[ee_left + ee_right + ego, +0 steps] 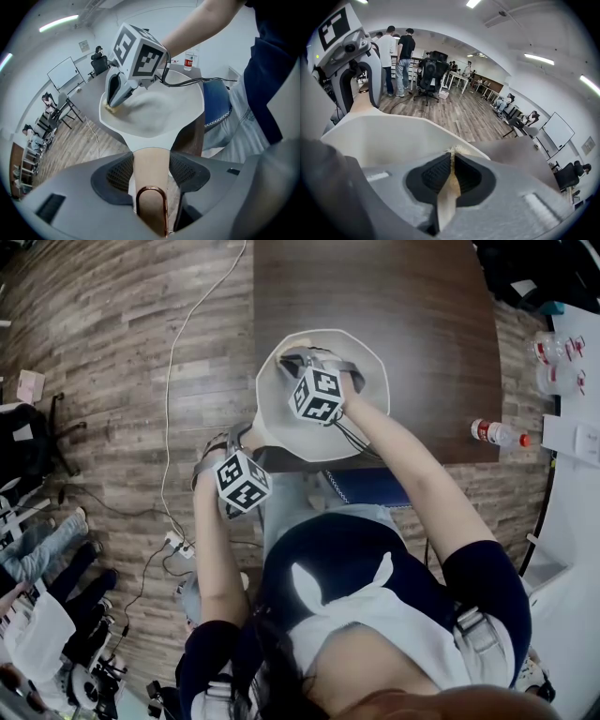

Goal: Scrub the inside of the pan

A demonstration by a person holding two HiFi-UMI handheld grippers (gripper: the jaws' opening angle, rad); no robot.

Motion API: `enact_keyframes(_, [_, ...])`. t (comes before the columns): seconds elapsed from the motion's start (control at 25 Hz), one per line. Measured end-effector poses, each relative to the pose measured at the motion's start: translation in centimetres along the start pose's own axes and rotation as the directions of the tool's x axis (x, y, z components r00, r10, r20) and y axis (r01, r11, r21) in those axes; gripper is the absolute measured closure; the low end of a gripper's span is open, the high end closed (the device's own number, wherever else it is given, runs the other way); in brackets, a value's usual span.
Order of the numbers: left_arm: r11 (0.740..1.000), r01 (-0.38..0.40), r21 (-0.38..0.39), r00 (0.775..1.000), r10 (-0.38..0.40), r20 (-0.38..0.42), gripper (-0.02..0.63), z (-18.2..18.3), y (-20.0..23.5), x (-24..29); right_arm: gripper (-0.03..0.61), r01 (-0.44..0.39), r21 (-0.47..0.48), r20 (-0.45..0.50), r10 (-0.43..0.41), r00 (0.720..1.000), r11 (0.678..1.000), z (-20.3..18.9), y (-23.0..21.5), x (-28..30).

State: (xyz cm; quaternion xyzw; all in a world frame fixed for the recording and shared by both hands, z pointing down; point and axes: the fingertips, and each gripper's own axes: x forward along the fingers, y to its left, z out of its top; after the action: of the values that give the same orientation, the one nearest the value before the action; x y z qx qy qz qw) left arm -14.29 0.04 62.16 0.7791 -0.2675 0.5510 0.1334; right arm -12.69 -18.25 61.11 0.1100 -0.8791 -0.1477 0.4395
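The pan (370, 371) sits at the near edge of the table (375, 287): rigid, probably light, liable to slide. The left gripper (151, 157) is closed on its handle (150, 180), the proper hold. The right gripper (452, 157), nearly closed, pinches a thin, soft scrub pad (446, 201) at the inner wall.

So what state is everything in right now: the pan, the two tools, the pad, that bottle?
pan: resting at the corner of the table, handle overhanging the edge.
pan handle: clamped in the left tool.
left tool: shut on the pan handle.
right tool: shut on the scrub pad, down inside the pan.
scrub pad: pinched flat, tip touching the pan's inside near the rim.
bottle: upright on the table, cap on.
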Motion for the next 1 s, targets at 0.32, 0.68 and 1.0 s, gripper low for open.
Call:
enact_keyframes(0.32, [1.0,0.012,0.014,1.0,-0.012,0.001,0.374,0.0,0.0,0.0,0.555,0.031,0.001,-0.05,-0.031,0.998,1.0,-1.5,-1.4,0.1])
enact_keyframes(0.68, [1.0,0.024,0.009,1.0,-0.024,0.003,0.374,0.1,0.0,0.0,0.554,0.1,0.028,-0.13,-0.096,0.987,0.995,-3.4,-3.0,-0.3])
enact_keyframes(1.0, [1.0,0.029,0.003,1.0,-0.029,-0.002,0.374,0.1,0.0,0.0,0.555,0.199,0.027,-0.238,-0.187,0.953,0.98,-5.3,-3.7,-0.5])
